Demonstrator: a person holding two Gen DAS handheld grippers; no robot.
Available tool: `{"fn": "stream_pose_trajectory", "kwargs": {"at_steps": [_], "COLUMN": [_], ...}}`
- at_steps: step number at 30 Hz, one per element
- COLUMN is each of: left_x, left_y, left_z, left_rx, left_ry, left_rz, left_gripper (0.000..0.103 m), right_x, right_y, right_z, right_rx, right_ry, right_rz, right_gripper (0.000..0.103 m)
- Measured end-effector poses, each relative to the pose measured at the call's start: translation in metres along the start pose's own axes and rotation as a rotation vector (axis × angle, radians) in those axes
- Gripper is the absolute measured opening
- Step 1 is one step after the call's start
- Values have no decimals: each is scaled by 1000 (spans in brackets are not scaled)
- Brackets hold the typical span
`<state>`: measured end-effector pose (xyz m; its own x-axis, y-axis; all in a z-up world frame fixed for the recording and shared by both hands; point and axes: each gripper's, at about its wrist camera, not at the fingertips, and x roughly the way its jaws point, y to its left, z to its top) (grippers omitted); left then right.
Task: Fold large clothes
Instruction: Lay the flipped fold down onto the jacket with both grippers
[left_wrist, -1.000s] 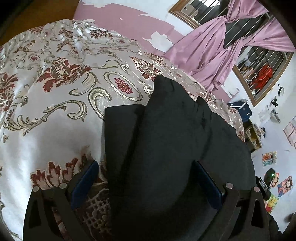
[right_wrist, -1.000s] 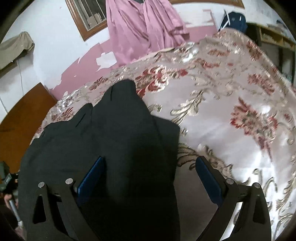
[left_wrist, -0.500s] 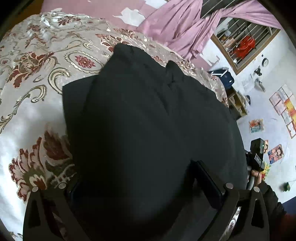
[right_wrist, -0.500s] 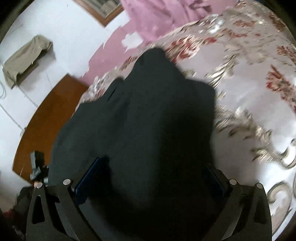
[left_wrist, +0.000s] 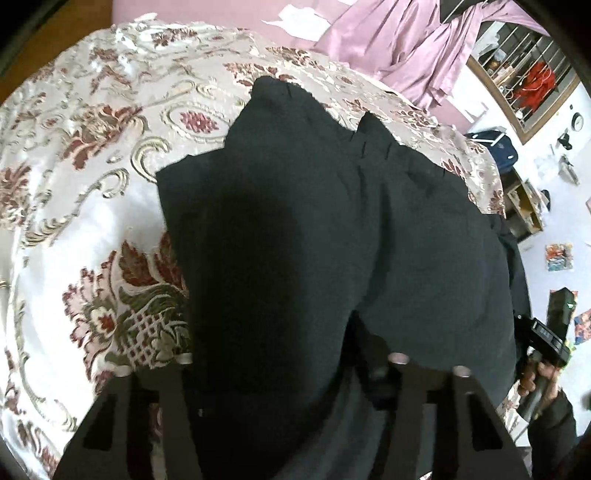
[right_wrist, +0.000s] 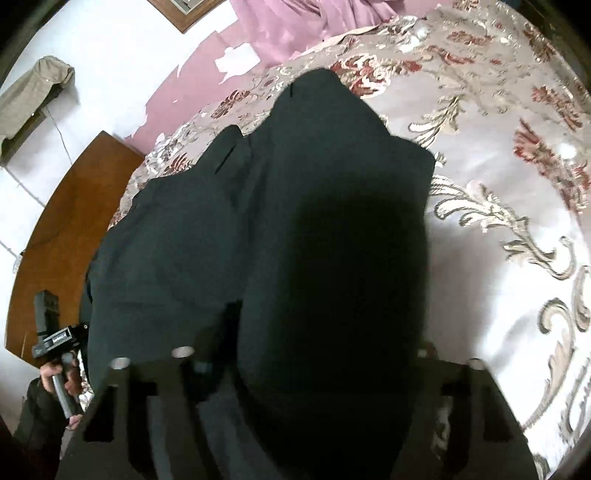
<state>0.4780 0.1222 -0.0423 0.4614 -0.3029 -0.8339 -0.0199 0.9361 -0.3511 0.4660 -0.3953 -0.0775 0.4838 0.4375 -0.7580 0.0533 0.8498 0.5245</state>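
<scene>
From each wrist view I see my left gripper (left_wrist: 280, 373) and right gripper (right_wrist: 314, 369) with black cloth bunched over the fingers, so I cannot tell whether either is clenched on it; I judge both hold the near hem, and the fold will go well if I carry both corners forward level and lay them square on the far edge. Beyond them the garment (left_wrist: 332, 221) lies on the bedspread (left_wrist: 85, 206), but its dark folds hide the layers and fingertips.
</scene>
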Motion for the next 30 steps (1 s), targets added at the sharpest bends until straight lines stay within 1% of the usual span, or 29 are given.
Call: {"fn": "stream_pose_trajectory", "kwargs": {"at_steps": [1, 2, 3, 4, 5, 7, 9, 12, 16, 21, 26, 30], "left_x": [-5, -9, -17, -22, -32, -47, -64, -87, -108, -117, -117, -113], "left_y": [-6, -11, -18, -22, -28, -32, -37, -47, -67, -85, -117, -147], "left_z": [-1, -1, -3, -4, -6, -4, -5, -8, -18, -30, -37, -40], "left_rx": [16, 32, 52, 63, 69, 55, 48, 78, 125, 143, 163, 211], "left_ry": [-11, -22, -40, -52, -72, -102, -134, -166, -203, -224, -244, -242], "left_rz": [10, 19, 32, 40, 49, 39, 23, 17, 13, -19, -65, -86], "left_gripper": [33, 30, 24, 21, 20, 17, 17, 16, 16, 16, 16, 16], "right_x": [-6, -10, -14, -20, -25, -39, -62, -93, -125, -164, -202, -231], "right_y": [3, 8, 15, 17, 22, 32, 41, 50, 57, 57, 47, 33], "right_z": [-1, -1, -1, -2, -3, -2, -5, -6, -8, -18, -31, -37], "right_rx": [-10, -21, -38, -53, -73, -115, -137, -155, -199, -238, -254, -250], "right_ry": [-5, -9, -11, -10, -13, -32, -79, -142, -189, -248, -318, -368], "right_rz": [-10, -19, -31, -41, -53, -77, -84, -68, -63, -78, -104, -136], "right_gripper": [40, 37, 31, 26, 24, 20, 18, 17, 16, 16, 16, 16]}}
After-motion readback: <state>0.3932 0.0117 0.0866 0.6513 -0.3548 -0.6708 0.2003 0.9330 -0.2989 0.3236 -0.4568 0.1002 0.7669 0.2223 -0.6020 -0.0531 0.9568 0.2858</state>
